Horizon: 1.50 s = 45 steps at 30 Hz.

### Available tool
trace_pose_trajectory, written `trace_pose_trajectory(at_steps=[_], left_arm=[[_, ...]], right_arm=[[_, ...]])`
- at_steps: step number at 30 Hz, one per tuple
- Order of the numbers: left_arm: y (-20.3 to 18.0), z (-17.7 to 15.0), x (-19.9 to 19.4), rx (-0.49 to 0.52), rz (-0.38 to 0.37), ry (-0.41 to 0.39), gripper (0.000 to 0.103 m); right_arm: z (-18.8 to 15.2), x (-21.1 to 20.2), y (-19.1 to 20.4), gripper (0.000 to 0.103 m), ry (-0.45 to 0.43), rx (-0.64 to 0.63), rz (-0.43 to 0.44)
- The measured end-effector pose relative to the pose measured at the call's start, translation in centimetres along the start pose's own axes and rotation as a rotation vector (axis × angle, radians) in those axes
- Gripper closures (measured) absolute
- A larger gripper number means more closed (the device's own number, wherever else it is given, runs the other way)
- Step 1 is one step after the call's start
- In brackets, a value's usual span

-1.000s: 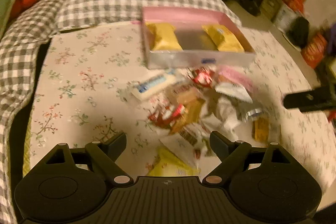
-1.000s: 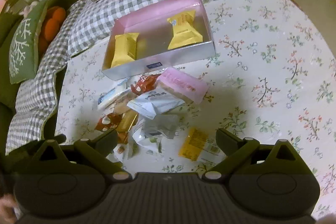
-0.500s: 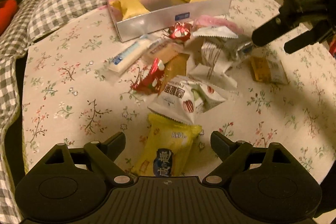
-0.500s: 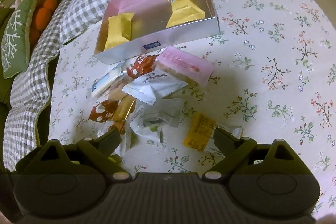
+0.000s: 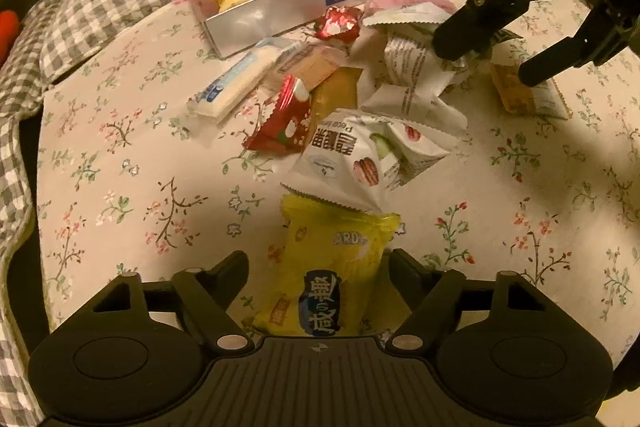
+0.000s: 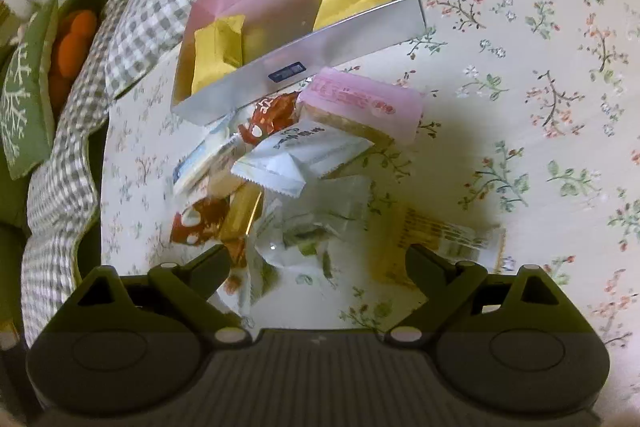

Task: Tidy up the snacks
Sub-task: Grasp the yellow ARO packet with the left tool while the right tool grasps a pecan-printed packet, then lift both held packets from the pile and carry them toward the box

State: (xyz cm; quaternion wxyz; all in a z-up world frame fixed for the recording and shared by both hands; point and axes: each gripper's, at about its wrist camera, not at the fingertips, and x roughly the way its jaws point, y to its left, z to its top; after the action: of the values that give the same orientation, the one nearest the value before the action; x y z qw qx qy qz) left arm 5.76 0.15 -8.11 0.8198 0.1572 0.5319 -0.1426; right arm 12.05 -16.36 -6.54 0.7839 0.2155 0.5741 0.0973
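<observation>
L gripper [image 5: 316,263], jaws closing round yellow crinkly-plastic snack packet [image 5: 328,279] w/o pinching yet, R gripper [image 6: 318,259] gaping; risking packet slipping, overlapped by white foil pouch [image 5: 360,159].

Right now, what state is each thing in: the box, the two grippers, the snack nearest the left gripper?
Box: open, two yellow packets inside.
Left gripper: jaws just been closing around the yellow snack, not yet pressing.
Right gripper: open, empty, above the snack pile.
</observation>
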Motion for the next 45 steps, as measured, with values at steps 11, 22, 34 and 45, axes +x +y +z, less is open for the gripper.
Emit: trace_pose_trajectory(at_steps=[11,22,34,45], left_arm=[[0.4,-0.1,0.2,-0.006,-0.01,0.01,0.042],[0.8,-0.1,0.3,-0.024,-0.034,0.013,0.049],[0.8,0.1,0.3,-0.043,-0.03,0.01,0.055],[1.0,0.2,0.2,-0.055,-0.028,-0.001,0.059]], right_arm=[[-0.5,1.7,0.6,0.012,-0.107,-0.003,0.005],[-0.8,2.7,1.3,0.023,-0.175,-0.056,-0.011],[-0.8,2.7,1.1,0.056,-0.195,-0.053,0.004],[0.1,0.6,0.7,0.067,-0.112,0.005,0.029]])
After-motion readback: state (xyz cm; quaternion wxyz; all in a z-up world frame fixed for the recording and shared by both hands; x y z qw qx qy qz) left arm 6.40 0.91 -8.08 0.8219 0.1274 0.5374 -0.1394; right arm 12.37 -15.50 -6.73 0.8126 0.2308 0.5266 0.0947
